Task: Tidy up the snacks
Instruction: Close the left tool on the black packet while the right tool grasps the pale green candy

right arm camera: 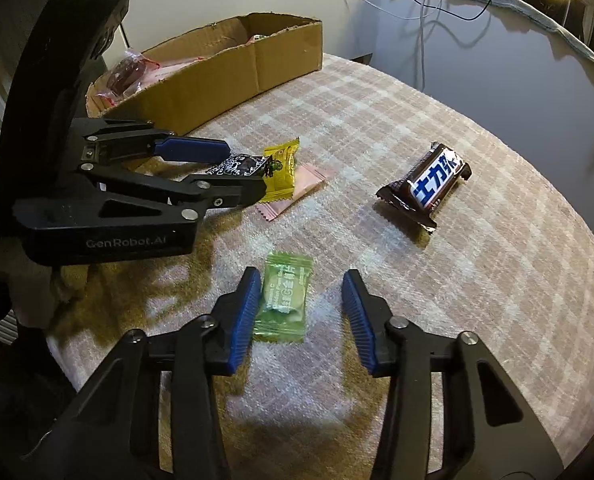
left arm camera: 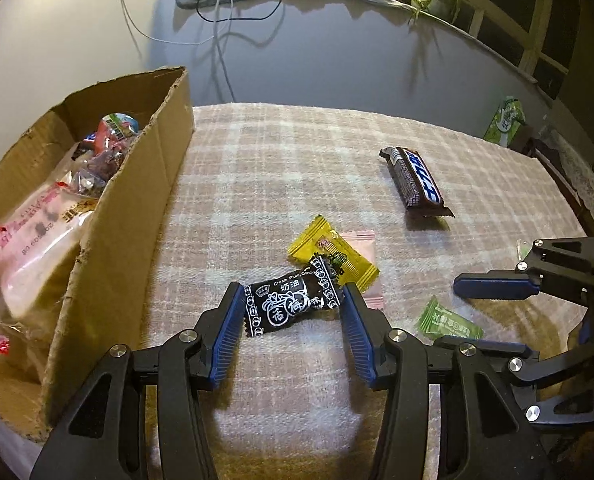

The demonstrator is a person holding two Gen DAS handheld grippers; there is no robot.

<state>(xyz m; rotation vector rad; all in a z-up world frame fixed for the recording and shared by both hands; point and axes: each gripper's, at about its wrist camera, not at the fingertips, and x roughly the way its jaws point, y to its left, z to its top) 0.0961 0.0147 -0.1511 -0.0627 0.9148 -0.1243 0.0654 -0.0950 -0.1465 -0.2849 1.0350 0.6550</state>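
One cardboard box (left arm camera: 109,216) sits at the left edge of the plaid-covered table (left arm camera: 297,152), already holding several bagged snacks (left arm camera: 45,224). Right of it, five loose snacks lie on the cloth: one black plum candy (left arm camera: 293,300), one yellow candy (left arm camera: 333,258) partly over one pink packet (left arm camera: 363,248), one green candy (left arm camera: 447,320), and one chocolate bar (left arm camera: 417,182) farthest right and well apart from the rest.

The left gripper (left arm camera: 293,320) is clamped on the black plum candy, a blue pad touching each end of the wrapper. The right gripper (right arm camera: 301,312) straddles the green candy with jaws at a middling width; only its left finger (right arm camera: 243,316) touches the wrapper, and the other stands clear of it.

The left wrist view alone looks into the box and shows a green packet (left arm camera: 505,122) beyond the table's far right edge. The right wrist view alone shows the gap beside the green candy.

Open cloth runs between the box wall and the candy cluster, and around the chocolate bar out to the table's rounded edge.
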